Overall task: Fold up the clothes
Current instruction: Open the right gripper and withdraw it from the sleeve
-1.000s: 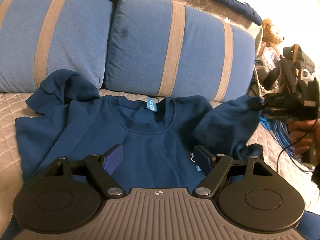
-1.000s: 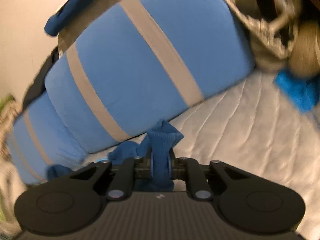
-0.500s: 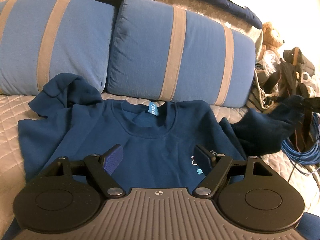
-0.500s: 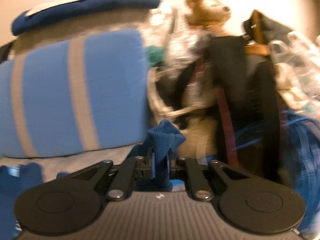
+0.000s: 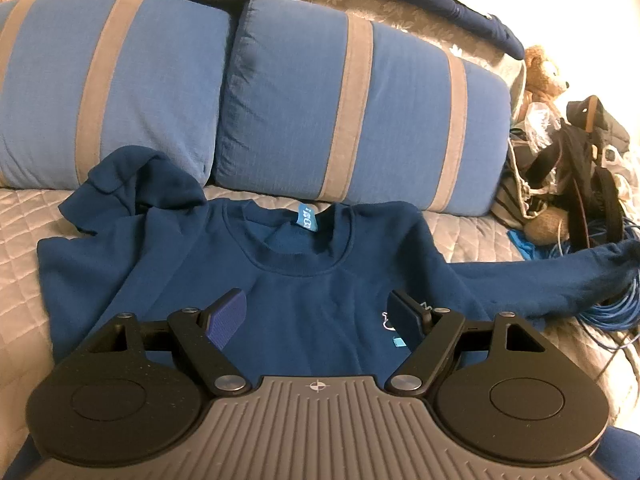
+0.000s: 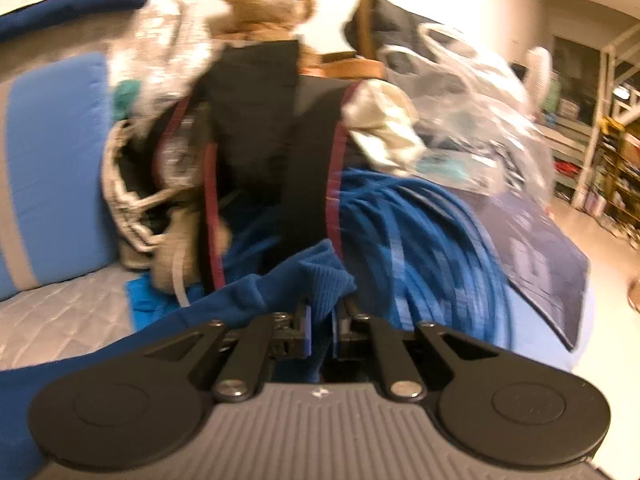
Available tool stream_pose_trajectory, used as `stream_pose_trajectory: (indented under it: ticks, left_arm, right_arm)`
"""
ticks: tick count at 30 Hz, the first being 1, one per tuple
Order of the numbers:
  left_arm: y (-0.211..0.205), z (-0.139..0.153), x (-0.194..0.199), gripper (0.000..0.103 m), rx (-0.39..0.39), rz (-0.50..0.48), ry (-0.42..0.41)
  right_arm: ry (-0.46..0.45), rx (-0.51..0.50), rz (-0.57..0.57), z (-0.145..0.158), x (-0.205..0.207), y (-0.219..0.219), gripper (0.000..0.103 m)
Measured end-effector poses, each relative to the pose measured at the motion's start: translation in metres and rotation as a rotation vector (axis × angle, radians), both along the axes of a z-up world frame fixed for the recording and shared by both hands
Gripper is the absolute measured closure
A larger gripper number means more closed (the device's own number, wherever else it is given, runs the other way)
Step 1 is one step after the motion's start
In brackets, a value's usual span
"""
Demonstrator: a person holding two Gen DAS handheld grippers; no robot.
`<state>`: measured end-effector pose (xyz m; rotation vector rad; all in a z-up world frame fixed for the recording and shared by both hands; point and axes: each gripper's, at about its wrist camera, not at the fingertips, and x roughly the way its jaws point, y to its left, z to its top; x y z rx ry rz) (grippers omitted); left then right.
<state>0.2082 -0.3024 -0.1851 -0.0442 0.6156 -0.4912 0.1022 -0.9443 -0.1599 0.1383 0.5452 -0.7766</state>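
A navy sweatshirt lies face up on the quilted bed, collar toward the pillows. Its left sleeve is bunched against a pillow. Its right sleeve is stretched straight out to the right. My left gripper is open and empty, hovering just above the sweatshirt's chest. My right gripper is shut on the sleeve cuff, held out over the clutter at the bed's right side.
Two blue striped pillows stand behind the sweatshirt. At the right are a teddy bear, a black bag, plastic bags and a coil of blue cable. The quilted bedspread shows at the left.
My right gripper has pulled the right sleeve outward from a bunched fold to fully stretched toward the right. The left gripper has stayed open over the chest.
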Motion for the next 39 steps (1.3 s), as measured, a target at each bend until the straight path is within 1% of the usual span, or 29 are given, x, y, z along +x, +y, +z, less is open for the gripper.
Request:
stream_pose_trajectory:
  ticks: [3,5,10,12,17,24,25,26,27,29,30,31,34,36,39]
  left_arm:
    - [0.000,-0.001,0.001,0.025,0.002,0.004,0.008]
    - [0.000,-0.001,0.001,0.025,0.005,0.007,0.010]
    - [0.000,-0.001,0.001,0.025,0.010,0.006,0.011]
    - [0.000,-0.001,0.001,0.025,0.012,0.006,0.012]
    - [0.000,-0.002,0.000,0.025,0.016,0.008,0.011]
    - [0.000,-0.002,0.000,0.025,0.019,0.011,0.014]
    - [0.000,-0.002,-0.001,0.025,0.021,0.011,0.014]
    - [0.000,-0.002,-0.001,0.025,0.022,0.011,0.014]
    - [0.000,-0.002,-0.001,0.025,0.022,0.012,0.013]
    - [0.000,-0.002,-0.001,0.025,0.022,0.012,0.013]
    - [-0.001,-0.002,-0.001,0.025,0.022,0.012,0.013]
    - [-0.001,-0.002,-0.001,0.025,0.023,0.011,0.013]
    - [0.000,-0.002,-0.001,0.025,0.022,0.006,0.010]
    - [0.000,-0.002,-0.002,0.025,0.022,0.006,0.007]
    - [0.000,-0.002,-0.002,0.025,0.027,0.008,0.008]
  right_arm:
    - [-0.004,-0.003,-0.047,-0.001,-0.013,-0.011,0.094]
    - [0.003,-0.011,-0.060,-0.001,-0.020,-0.015,0.094]
    - [0.030,-0.088,-0.098,-0.001,-0.038,-0.016,0.094]
    - [0.029,-0.096,-0.128,0.000,-0.047,-0.020,0.094]
    - [0.023,-0.032,-0.198,-0.007,-0.065,-0.036,0.094]
    - [0.066,-0.030,-0.218,-0.026,-0.072,-0.032,0.093]
    - [0.075,-0.024,-0.221,-0.028,-0.071,-0.033,0.090]
    - [0.089,-0.020,-0.237,-0.029,-0.070,-0.032,0.068]
    - [0.104,-0.016,-0.253,-0.029,-0.069,-0.032,0.062]
    - [0.107,-0.021,-0.308,-0.027,-0.072,-0.027,0.026]
    - [0.089,-0.025,-0.320,-0.024,-0.075,-0.023,0.020]
    - [0.071,-0.031,-0.316,-0.021,-0.077,-0.019,0.014]
    - [0.045,-0.064,-0.247,-0.014,-0.078,0.003,0.012]
    - [0.030,-0.081,-0.134,-0.012,-0.073,0.022,0.010]
    - [0.026,-0.080,0.080,-0.015,-0.059,0.052,0.010]
